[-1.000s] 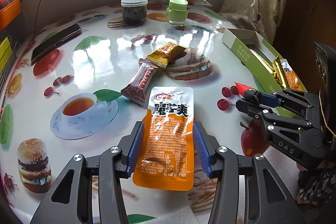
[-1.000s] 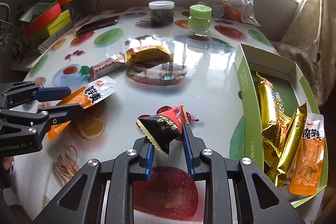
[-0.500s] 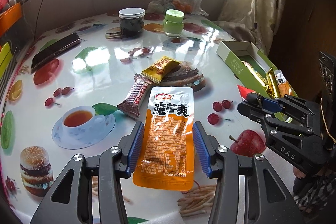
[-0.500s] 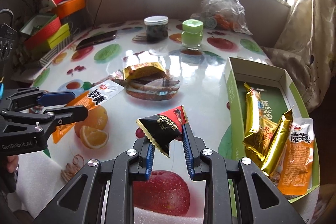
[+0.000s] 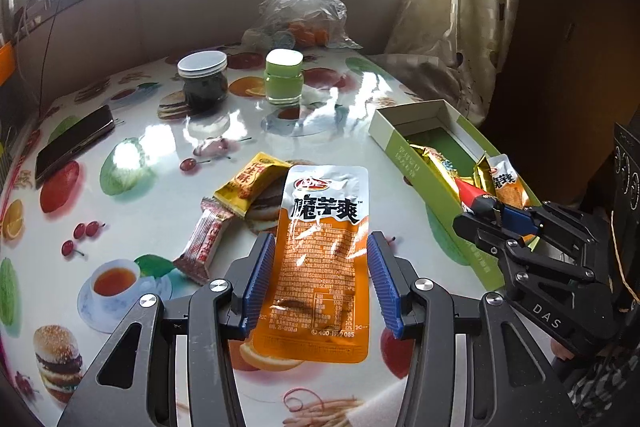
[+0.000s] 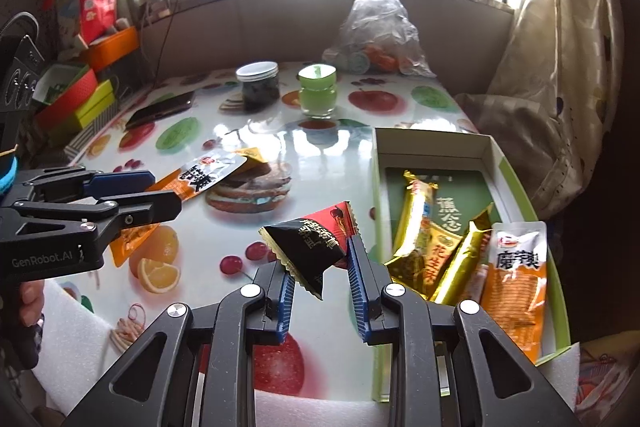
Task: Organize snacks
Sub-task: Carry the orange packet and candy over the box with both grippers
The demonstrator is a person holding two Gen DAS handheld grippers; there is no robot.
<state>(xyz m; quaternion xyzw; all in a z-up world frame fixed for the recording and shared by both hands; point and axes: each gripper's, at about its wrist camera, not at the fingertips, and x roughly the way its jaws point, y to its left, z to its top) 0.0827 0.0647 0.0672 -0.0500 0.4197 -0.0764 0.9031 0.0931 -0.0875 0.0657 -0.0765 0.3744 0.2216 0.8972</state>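
Above the fruit-print table (image 5: 132, 219), left gripper (image 5: 320, 263) pinches an orange konjac pouch (image 5: 324, 259) by its 2 long edges, pouch lifted clear of the tabletop. Right gripper (image 6: 320, 263) clamps a black-and-red packet (image 6: 316, 243), also held up off the table, just left of the green box (image 6: 376, 187). Box holds 2 gold bars (image 6: 416, 219) and 1 more orange pouch (image 6: 516, 275). Left on the table: yellow packet (image 5: 252, 183) and brown-red bar (image 5: 204, 243), touching each other. Far back: dark jar (image 5: 204, 79), green jar (image 5: 283, 77), plastic bag (image 5: 304, 11), phone (image 5: 74, 143).
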